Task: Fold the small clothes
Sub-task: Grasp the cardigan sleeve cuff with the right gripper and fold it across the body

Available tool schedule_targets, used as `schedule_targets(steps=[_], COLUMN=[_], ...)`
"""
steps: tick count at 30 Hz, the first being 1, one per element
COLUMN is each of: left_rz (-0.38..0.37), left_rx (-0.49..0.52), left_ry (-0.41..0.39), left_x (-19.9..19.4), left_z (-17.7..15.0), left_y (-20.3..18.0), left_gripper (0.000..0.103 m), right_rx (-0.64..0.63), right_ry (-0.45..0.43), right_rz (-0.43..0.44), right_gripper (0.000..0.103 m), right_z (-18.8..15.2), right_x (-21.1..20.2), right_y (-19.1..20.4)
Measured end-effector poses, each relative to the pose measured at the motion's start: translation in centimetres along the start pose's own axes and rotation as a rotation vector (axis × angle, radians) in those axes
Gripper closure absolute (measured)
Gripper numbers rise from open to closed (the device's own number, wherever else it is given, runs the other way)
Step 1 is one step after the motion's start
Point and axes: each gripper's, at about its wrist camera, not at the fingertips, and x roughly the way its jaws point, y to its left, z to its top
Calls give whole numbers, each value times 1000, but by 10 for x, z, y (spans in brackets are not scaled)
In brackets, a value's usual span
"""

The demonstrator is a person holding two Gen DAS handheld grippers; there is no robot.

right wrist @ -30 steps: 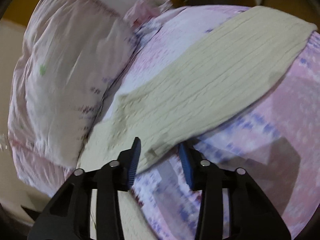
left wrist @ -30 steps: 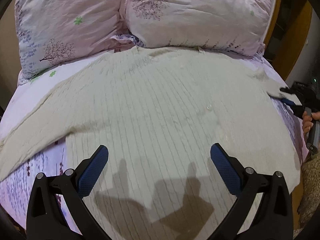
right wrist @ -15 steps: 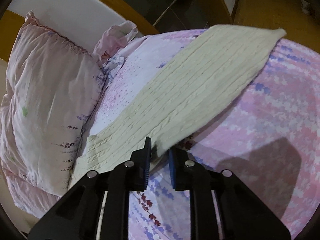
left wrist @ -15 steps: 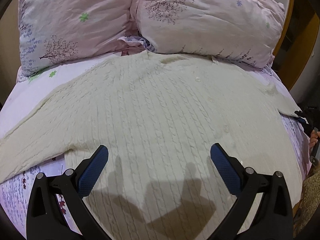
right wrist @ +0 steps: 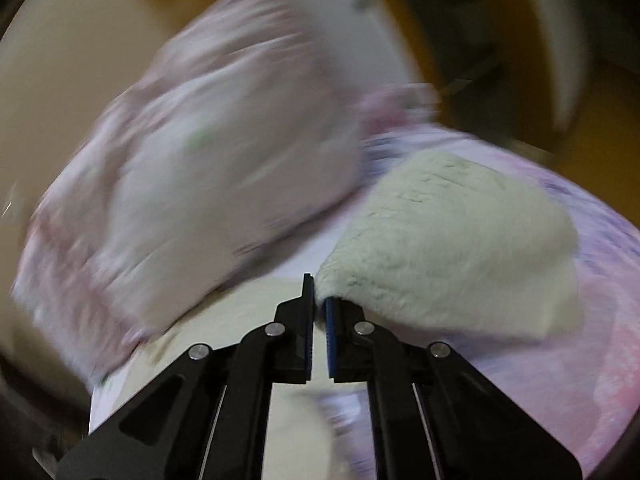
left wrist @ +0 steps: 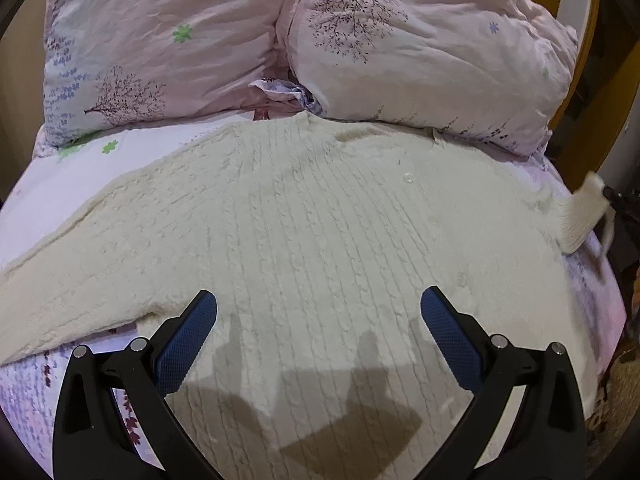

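A cream cable-knit sweater (left wrist: 320, 248) lies spread flat on the bed, neck toward the pillows, one sleeve stretched out to the left. My left gripper (left wrist: 318, 312) is open and empty, hovering above the sweater's lower body. My right gripper (right wrist: 319, 306) is shut on the edge of the sweater's right sleeve (right wrist: 448, 248) and holds it lifted off the sheet. In the left wrist view that lifted sleeve (left wrist: 580, 216) shows at the far right edge, with the right gripper (left wrist: 622, 200) behind it. The right wrist view is blurred by motion.
Two pink floral pillows (left wrist: 420, 52) lie against the wooden headboard (left wrist: 576, 40) just beyond the sweater's neck. The pink patterned sheet (left wrist: 52, 176) shows around the sweater. The bed's right edge (left wrist: 612, 320) drops off close to the lifted sleeve.
My right gripper has shut on the sleeve edge and lifted it, swinging quickly. My left gripper has drifted forward toward the pillows, staying open.
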Motion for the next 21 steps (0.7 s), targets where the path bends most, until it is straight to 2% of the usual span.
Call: schedule_targets(steps=[2,5,7,9,12,13,14,16,21], left_rz=[-21,-48,-57,-55,-52,-51,-52,-59,-146], left_rx=[-26,-48,-55,-52,-47,-46,-47,-57,-76], left_ry=[-5,-17,-25,-30,-36,-37,-36,-27,-30], left_x=[0,-2,-3,-5,-6,-6,-6,-5,-7], left_z=[1,0,0,0,1,1,2,3,1], left_y=[2,2,2,2,2,2,3,4,8], left_gripper=[1,1,1,1,1,1,1,1,1], right_rx=[-87,-162,-166,-150,-80,-41,-15,40,220], right_ry=[81,246,352,407,436,428,414,381,300], right_rz=[93,184,202,189,202,213,215,209,155], right_gripper=[98,98,98,93,72,59,54,54,54], right_z=[-21,-63,-88,-102,-105,-103,-101,-95,-79], right_x=[13,44,69,84,89,86,81,74,66], right_y=[38,77,87,87,78,72,65,50,7])
